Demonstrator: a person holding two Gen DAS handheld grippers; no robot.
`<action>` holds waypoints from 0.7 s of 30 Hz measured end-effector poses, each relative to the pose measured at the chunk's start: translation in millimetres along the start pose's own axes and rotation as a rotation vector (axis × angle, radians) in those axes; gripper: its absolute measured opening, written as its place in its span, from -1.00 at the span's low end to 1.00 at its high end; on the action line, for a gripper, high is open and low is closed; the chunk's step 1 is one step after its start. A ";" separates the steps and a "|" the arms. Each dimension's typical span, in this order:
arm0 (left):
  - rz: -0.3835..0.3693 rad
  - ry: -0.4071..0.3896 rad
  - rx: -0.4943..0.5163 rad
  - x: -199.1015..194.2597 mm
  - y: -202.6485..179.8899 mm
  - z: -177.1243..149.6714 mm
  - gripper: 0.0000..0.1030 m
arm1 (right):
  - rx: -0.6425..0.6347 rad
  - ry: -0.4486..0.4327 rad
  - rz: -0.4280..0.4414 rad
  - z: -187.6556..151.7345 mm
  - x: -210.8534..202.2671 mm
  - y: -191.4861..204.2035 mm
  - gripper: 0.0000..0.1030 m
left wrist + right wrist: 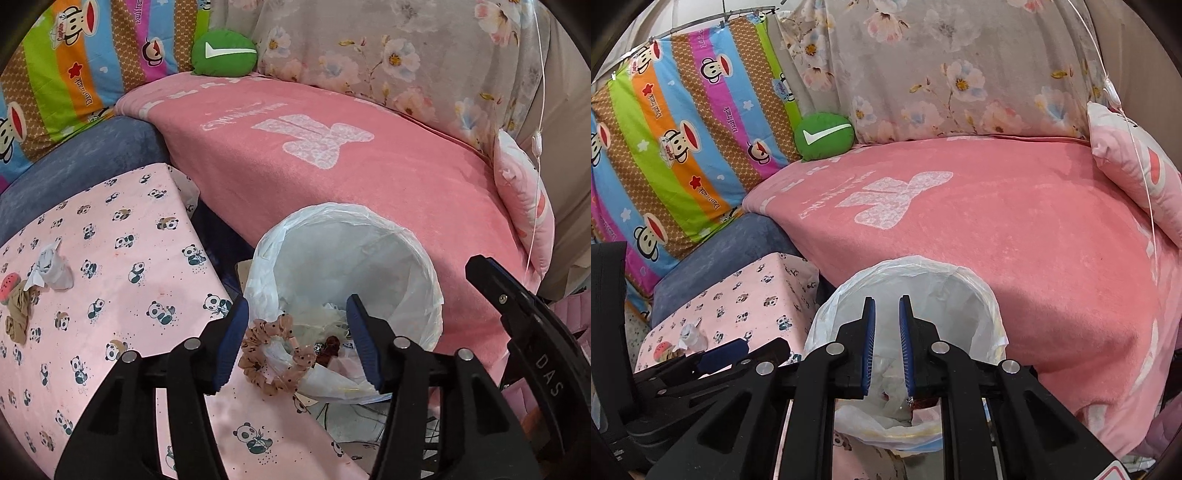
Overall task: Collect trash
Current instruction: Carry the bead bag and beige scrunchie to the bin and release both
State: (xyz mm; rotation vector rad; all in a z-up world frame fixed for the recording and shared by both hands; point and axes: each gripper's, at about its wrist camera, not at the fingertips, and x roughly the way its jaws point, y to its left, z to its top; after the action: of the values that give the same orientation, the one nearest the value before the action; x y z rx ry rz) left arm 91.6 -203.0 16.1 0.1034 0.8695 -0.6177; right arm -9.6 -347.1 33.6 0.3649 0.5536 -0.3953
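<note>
Lying across the back is a big pink blanket point(332, 177) with a white bow shape on it, spread over a sofa seat. Behind it hangs a grey flowered cloth point(388, 55), and off to the side a striped monkey sheet point(66, 62). A round green cushion point(223, 53) sits at the blanket's far corner, and a small pink pillow point(524, 206) leans at the other end.

Next comes the counter point(122, 295), covered with a pink panda cloth. Near its left edge lie a crumpled white tissue point(51, 267), a brown cloth bit point(18, 314) and a little watermelon piece point(8, 290), all close together.

Just off the counter's right edge, against the front of the blanket, stands the trash bin point(406, 236) with a white plastic bag lining it. Some wrappers and scraps lie at the bottom.

The left gripper point(295, 339) has its fingers spread apart over the near rim of the bin. Between them, touching neither, is a tan dotted scrunchie point(275, 358), at the bag's near edge; I cannot tell if it is resting there or falling.

The right gripper point(887, 347) points into the bin with its fingers almost pressed together, and nothing shows between them.
</note>
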 end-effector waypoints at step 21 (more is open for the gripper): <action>0.133 0.048 -0.159 -3.5 90.4 -40.3 0.02 | -0.116 0.211 0.113 -69.4 56.3 54.7 -0.39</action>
State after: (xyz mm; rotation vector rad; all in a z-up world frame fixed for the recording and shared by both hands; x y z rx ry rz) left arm 111.8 -113.8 -21.9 0.0324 0.9471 -0.4216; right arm 29.1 -284.4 -41.0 0.3260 0.7553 -0.2157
